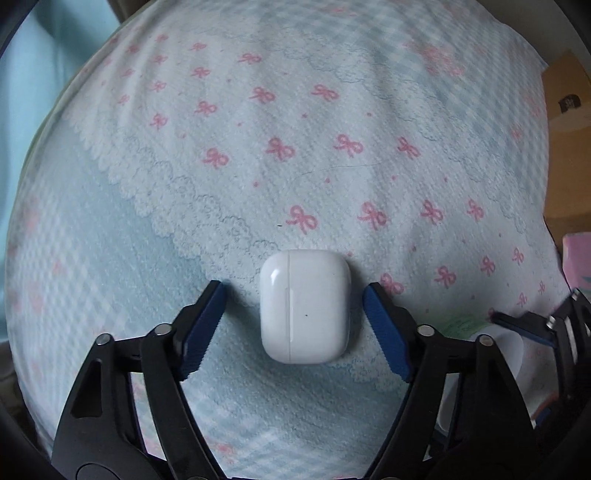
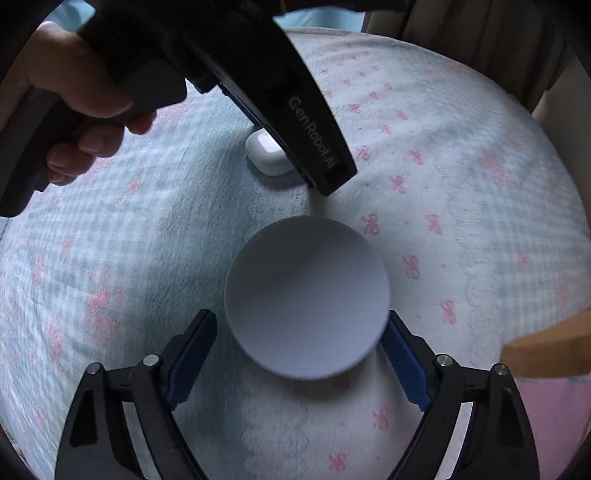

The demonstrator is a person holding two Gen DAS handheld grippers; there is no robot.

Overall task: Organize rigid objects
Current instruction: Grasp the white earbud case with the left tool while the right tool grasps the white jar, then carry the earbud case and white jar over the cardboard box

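A white earbud case point(image 1: 305, 306) lies on the blue bow-print cloth point(image 1: 280, 122). My left gripper point(image 1: 295, 328) is open, one blue pad on each side of the case with small gaps. The case also shows in the right wrist view point(image 2: 266, 154), partly hidden under the left gripper's black body point(image 2: 295, 107). A white paper cup point(image 2: 306, 297), seen from its round end, sits between the fingers of my right gripper point(image 2: 297, 360). The jaws stand wide; the right pad is at the cup's edge, the left pad apart from it. In the left wrist view the cup point(image 1: 506, 343) and right gripper point(image 1: 546, 325) show at lower right.
A cardboard box point(image 1: 567, 110) stands past the cloth's right edge; its corner point(image 2: 550, 350) shows in the right wrist view. A pink item point(image 2: 554, 410) lies below it. A person's hand point(image 2: 77, 96) holds the left gripper. Curtains point(image 2: 461, 33) hang at the back.
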